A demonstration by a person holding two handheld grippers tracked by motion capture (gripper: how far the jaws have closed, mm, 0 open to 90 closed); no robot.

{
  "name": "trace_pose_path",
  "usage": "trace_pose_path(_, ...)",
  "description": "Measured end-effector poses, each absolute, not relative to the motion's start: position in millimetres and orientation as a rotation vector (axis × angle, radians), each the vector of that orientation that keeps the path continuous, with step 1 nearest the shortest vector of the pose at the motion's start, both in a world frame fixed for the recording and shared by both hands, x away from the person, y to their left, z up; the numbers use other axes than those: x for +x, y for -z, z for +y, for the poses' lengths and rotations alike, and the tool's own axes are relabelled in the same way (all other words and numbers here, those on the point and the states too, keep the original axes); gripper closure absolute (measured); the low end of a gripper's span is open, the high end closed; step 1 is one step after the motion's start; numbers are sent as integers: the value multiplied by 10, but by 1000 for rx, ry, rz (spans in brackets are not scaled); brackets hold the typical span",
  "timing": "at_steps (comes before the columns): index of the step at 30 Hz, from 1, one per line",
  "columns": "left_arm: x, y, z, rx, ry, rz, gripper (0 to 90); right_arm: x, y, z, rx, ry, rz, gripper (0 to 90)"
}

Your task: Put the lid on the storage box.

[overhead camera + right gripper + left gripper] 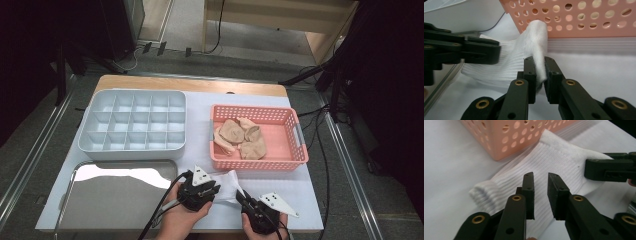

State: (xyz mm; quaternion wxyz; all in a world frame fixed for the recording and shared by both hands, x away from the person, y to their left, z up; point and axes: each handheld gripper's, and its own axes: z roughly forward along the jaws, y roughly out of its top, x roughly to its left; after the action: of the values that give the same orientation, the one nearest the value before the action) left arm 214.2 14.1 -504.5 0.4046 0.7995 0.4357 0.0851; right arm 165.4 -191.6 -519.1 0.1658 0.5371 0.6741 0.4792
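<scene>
The white sock (pixel 226 184) lies on the white table cover (pixel 310 200), just in front of the pink basket (pixel 295 162) and to the right of the steel tray (pixel 120 200). In the high view its long axis runs roughly left to right between my two grippers, tilting down toward the right one. In the left gripper view the ribbed cuff (pixel 486 192) is at the left and the body runs off toward the basket's corner.

My left gripper (pixel 210 189) hangs over the sock's ribbed part with its jaws a narrow gap apart. White knit shows through the gap; I cannot tell whether the pads touch it.

My right gripper (pixel 539 75) is closed on a fold of the sock. The fabric stands up pinched between the two pads and bulges above them, close against the basket's perforated wall.

Edges: the basket's front wall is just beside the sock and the tray's rim just to its left. Open cover lies to the right of my right gripper. The white compartment box (pixel 132 122) sits behind the tray, well apart from the sock. Beige socks (pixel 241 137) lie inside the basket.
</scene>
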Motion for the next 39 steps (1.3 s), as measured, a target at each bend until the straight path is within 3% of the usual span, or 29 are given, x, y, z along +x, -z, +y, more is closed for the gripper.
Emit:
trace_pose_path(9, 2261, 5147, 46, 2062, -201, 1119, 815, 1620, 5133, -1850, 1487, -1403, 1918, 825)
trace_pose_path(13, 2224, 5084, 133, 2033, -206, 1102, 707, 1614, 5125, -1828, 1492, -1405, 1906, 824)
trace_pose_path(22, 2071, 4914, 605, 1894, -227, 1093, 647, 1600, 5058, -1720, 1441, -1396, 1915, 820)
trace_pose_path(28, 2050, 4987, 846, 1877, -183, 1132, 672, 1576, 5036, -1546, 1354, -1364, 1954, 817)
trace_pose_path(39, 2131, 5141, 798, 1937, -117, 1160, 803, 1567, 5042, -1239, 1242, -1360, 2021, 816)
